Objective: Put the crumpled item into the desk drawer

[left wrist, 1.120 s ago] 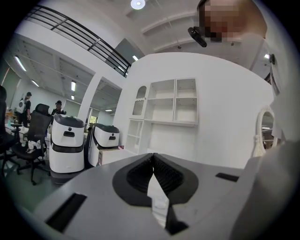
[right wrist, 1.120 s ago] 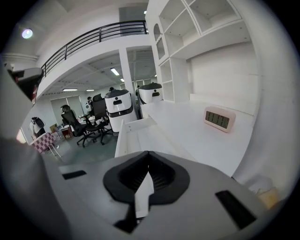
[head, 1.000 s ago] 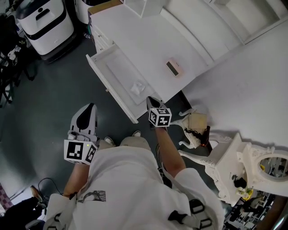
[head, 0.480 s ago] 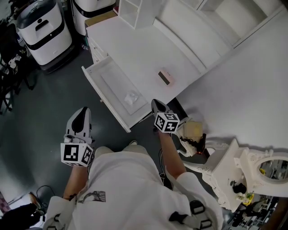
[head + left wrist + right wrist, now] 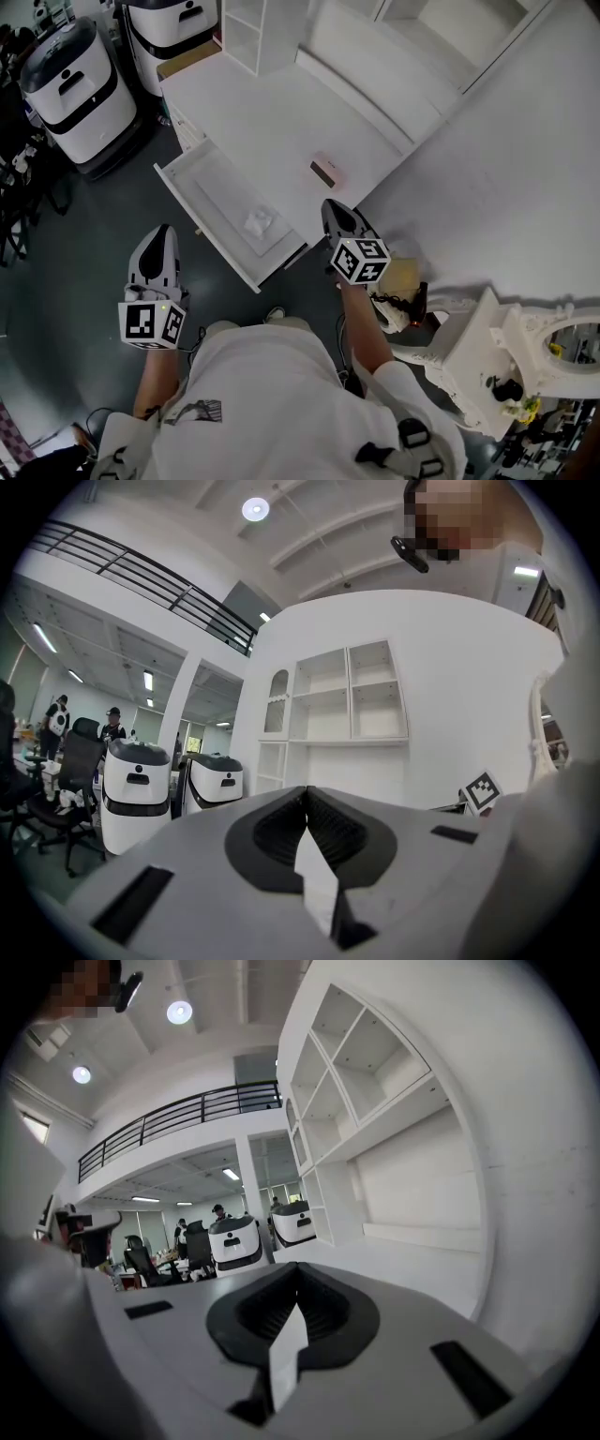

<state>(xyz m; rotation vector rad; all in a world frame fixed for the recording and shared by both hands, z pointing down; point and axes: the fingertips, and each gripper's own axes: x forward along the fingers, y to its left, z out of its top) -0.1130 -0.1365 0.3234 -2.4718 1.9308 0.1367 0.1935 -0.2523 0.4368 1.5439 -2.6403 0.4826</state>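
The white desk (image 5: 272, 112) has its drawer (image 5: 192, 192) pulled out toward me. A crumpled white item (image 5: 260, 222) lies inside the drawer near its front right corner. My right gripper (image 5: 330, 205) hovers just right of the drawer front, at the desk edge, with its jaws shut and nothing held. In the right gripper view the same gripper (image 5: 298, 1267) has its tips together and points along the desk. My left gripper (image 5: 161, 231) hangs over the dark floor left of the drawer. The left gripper view shows it (image 5: 306, 789) shut and holding nothing.
A small pink and black box (image 5: 325, 171) lies on the desktop. Two white machines (image 5: 70, 80) stand on the floor at the upper left. A white shelf unit (image 5: 253, 33) sits on the desk's far end. An ornate white chair (image 5: 487, 347) stands at the right.
The right gripper has drawn away from the drawer and the crumpled item to the right. The left gripper has stayed low at the left. The crumpled item stays in the drawer.
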